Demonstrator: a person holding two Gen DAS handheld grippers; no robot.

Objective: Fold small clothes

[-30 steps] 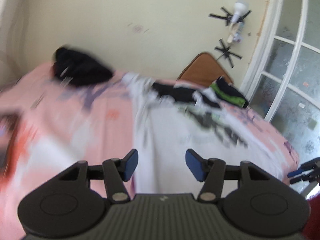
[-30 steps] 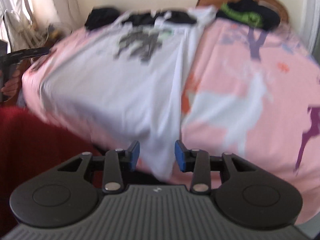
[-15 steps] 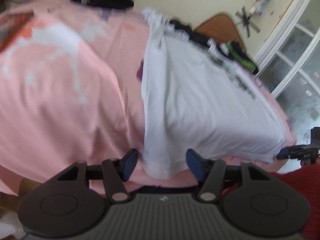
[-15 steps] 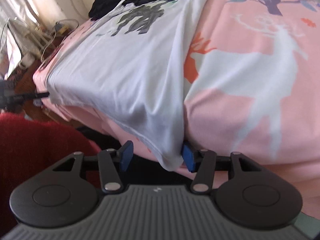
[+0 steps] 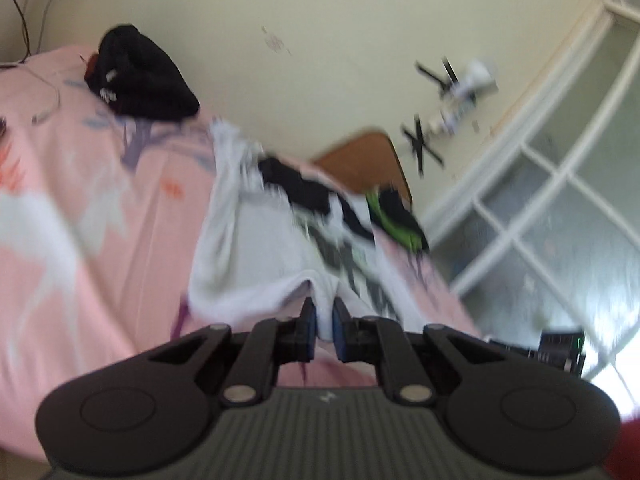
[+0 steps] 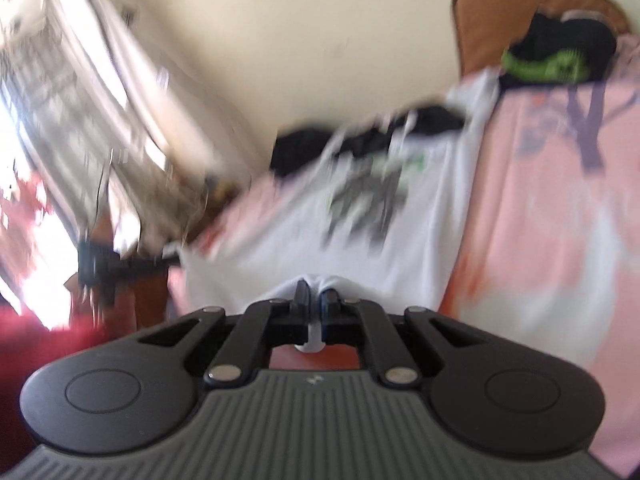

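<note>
Left gripper (image 5: 323, 322): your jaws are pinched nearly together on the hem of the white tee (image 5: 256, 256), a fold of cloth bunched between the blue pads (image 5: 308, 320). Right gripper (image 6: 314, 302): same story, jaws closed on the hem with a tuft of tee (image 6: 360, 248) poking out below the fingers.

Tee lies chest-up on the pink bed (image 5: 80, 220), dark print showing, collar toward the far edge by the wall, hem toward the near edge where you stand. You hold one hem corner in each gripper, likely so the bottom edge stays taut and level when it lifts. Between your two grips the hem looks stretched, not sagging (both views are motion-blurred, so fine creases cannot be read).

Judged step: the bottom-to-top fold, hem about to travel toward the collar. Sleeves look untucked at the far end; exact lie unclear.

Clutter to mind:
- black garment (image 5: 140, 76) at the far left corner of the bed
- black-and-green garment (image 5: 396, 220) at the far right edge, near the brown headboard (image 5: 364, 156)
- dark cloth (image 5: 308, 192) lying on or at the collar; cannot tell which.

Risk: uneven pull would skew the fold.
</note>
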